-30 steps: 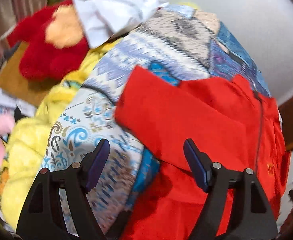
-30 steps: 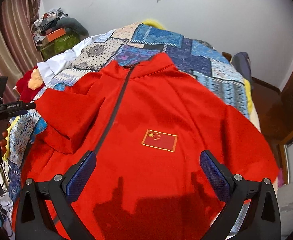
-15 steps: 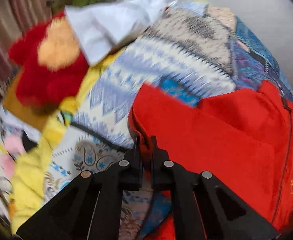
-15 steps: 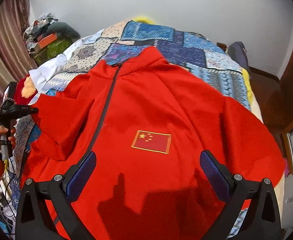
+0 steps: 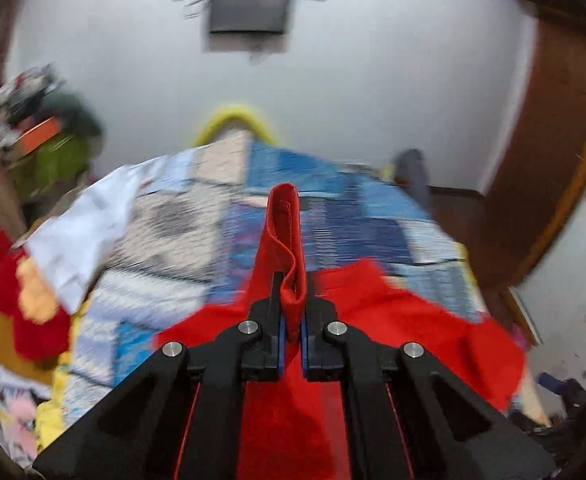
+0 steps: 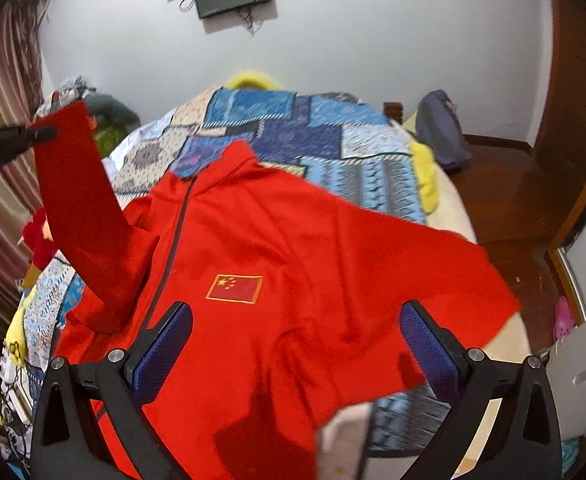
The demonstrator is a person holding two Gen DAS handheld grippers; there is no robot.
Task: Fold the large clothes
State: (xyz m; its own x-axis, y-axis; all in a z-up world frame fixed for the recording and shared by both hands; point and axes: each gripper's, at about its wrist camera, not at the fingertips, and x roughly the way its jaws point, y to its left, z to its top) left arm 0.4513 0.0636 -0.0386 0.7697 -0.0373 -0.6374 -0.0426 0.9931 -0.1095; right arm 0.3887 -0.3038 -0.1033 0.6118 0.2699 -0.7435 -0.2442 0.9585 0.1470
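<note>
Left gripper (image 5: 291, 320) is clamped on the sleeve (image 6: 79, 204) cuff, raised above the red jacket (image 6: 293, 264). The jacket body lies right of it, zipper axis running away. Right gripper (image 6: 293, 354), jaws apart, hovers over the hem.

One red jacket (image 6: 277, 248), lying front-up and spread across the patchwork-covered bed (image 6: 333, 136). A dark zip runs down from the stand-up collar. A red flag patch with yellow stars and gold border (image 6: 235, 288) sits on the chest. One sleeve (image 6: 79, 208) is raised clear of the bed, its cuff end (image 5: 287, 236) folded double and pinched. The opposite sleeve lies flat, extended toward the bed edge.
</note>
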